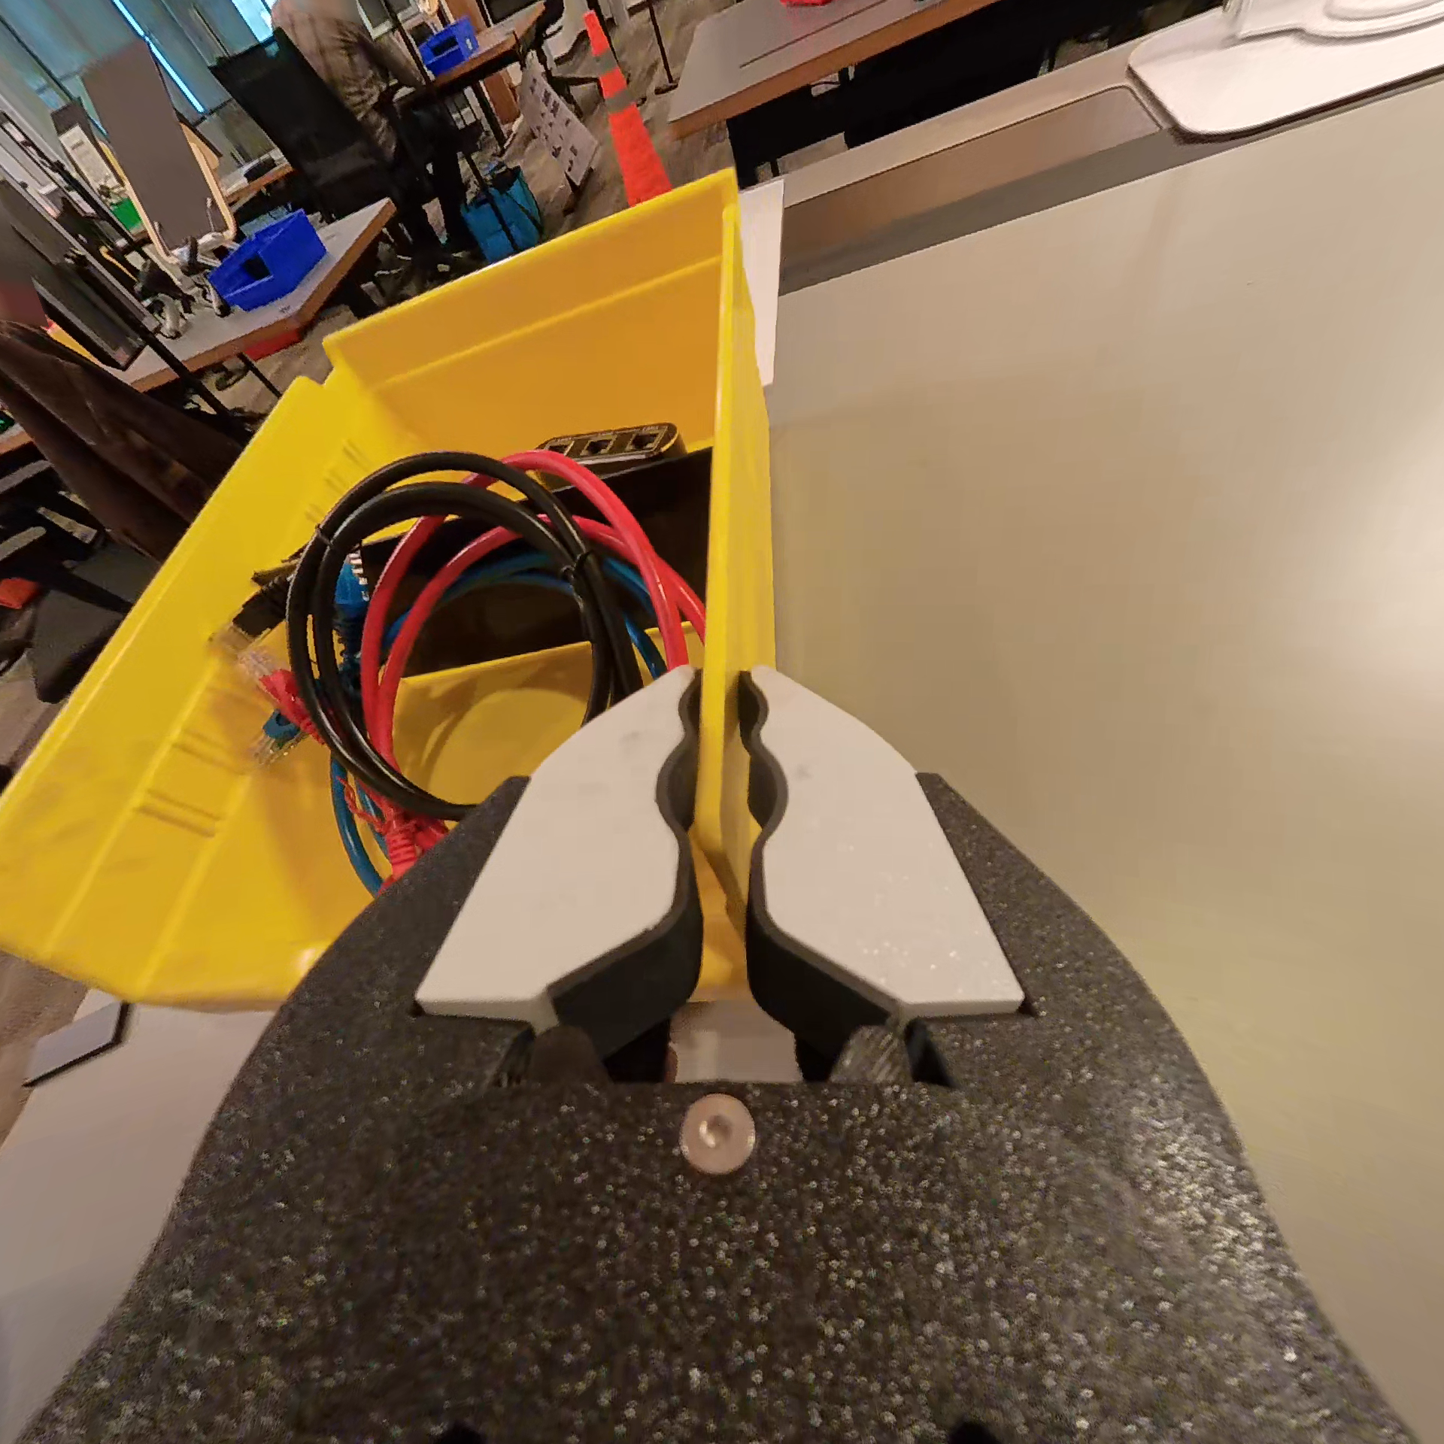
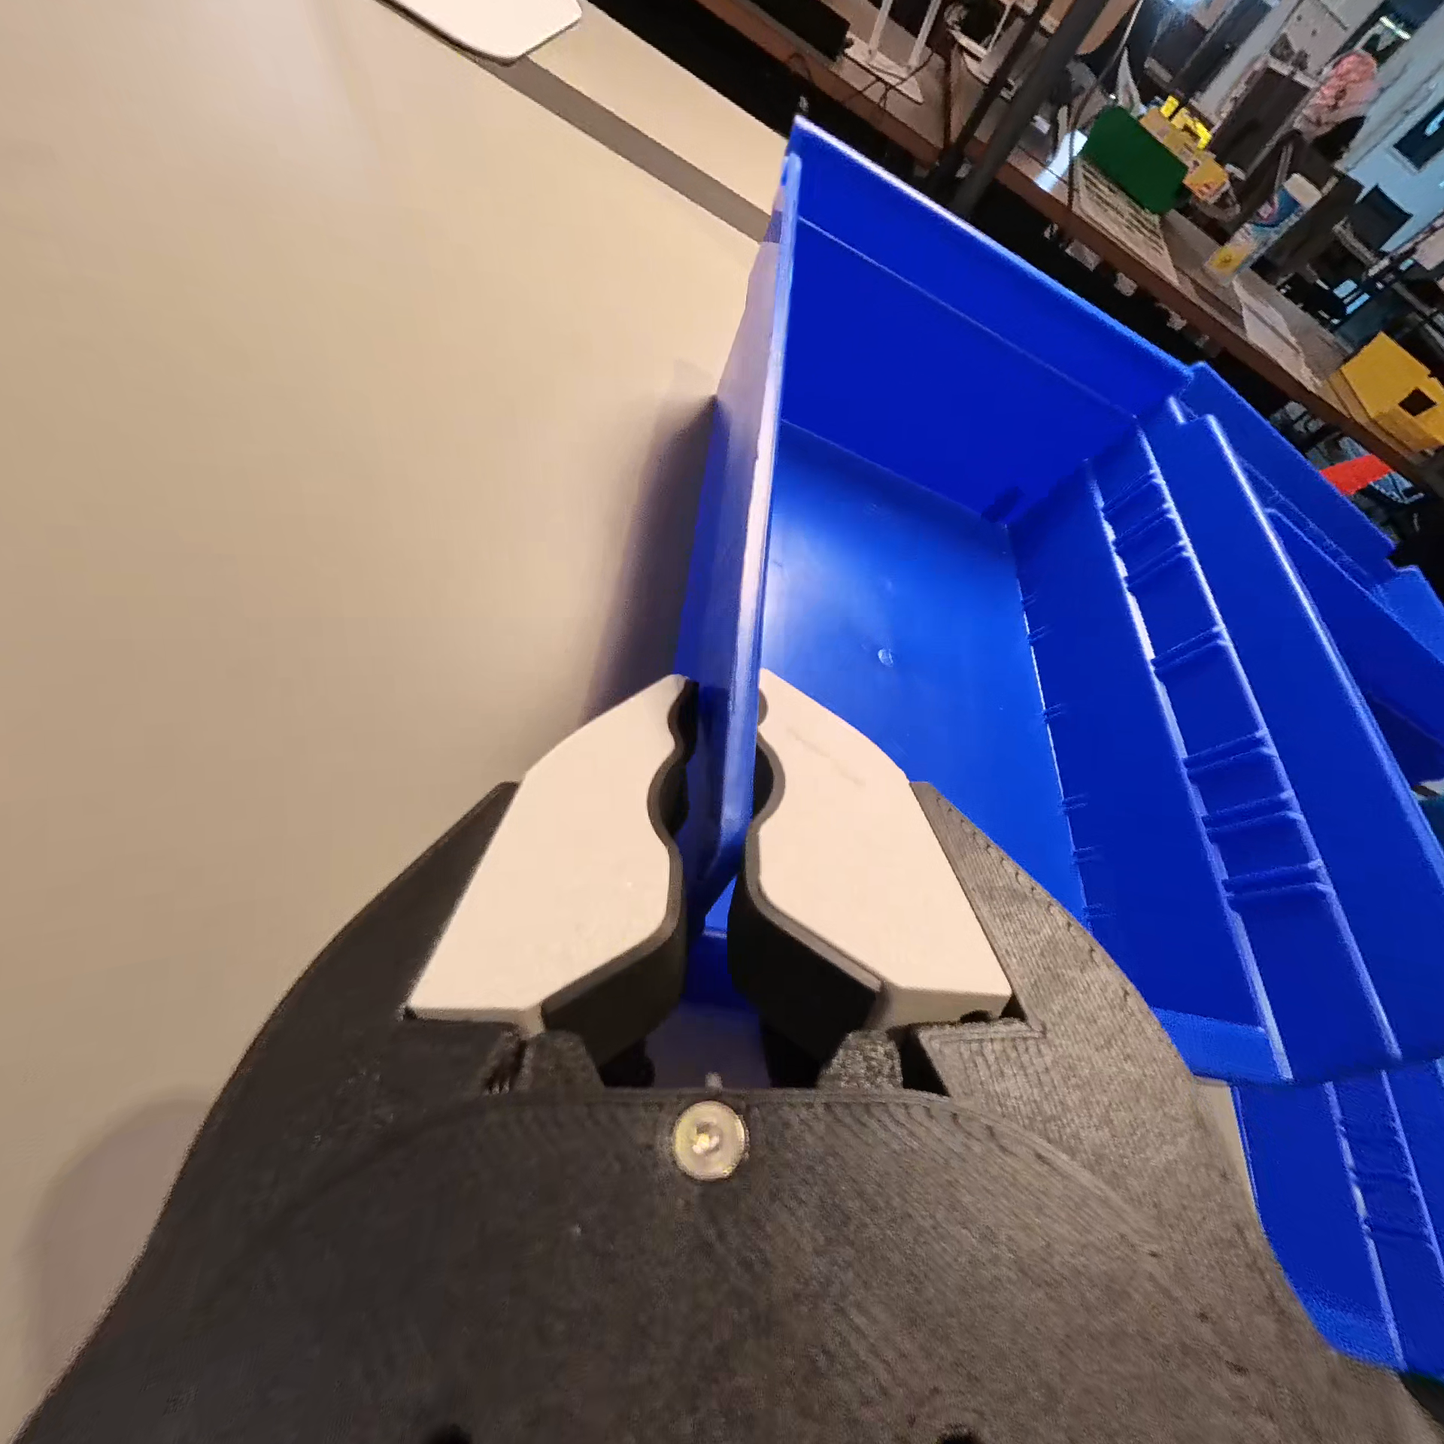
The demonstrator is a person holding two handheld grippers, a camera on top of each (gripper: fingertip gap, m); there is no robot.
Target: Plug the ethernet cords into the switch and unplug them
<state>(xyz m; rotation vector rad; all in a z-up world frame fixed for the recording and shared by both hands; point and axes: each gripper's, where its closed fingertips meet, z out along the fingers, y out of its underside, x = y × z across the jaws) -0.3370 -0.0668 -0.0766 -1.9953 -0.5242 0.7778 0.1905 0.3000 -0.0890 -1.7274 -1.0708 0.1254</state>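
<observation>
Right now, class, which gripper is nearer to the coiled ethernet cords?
Left. The left gripper is clamped on the yellow bin's side wall, right beside the ethernet cords inside. The right gripper grips an empty blue bin's wall; no cords show there.

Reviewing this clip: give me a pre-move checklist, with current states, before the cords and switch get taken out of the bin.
1. Left gripper clamped on the yellow plastic bin side wall: ok.
2. Right gripper clamped on the blue plastic bin side wall: ok.
3. Blue bin holds nothing: ok.
4. Black network switch in the yellow bin, ports visible: ok.
5. Coiled red, blue and black ethernet cords untangled: not ok, they overlap.
6. Yellow bin flat on the beige table: cannot tell.
</observation>
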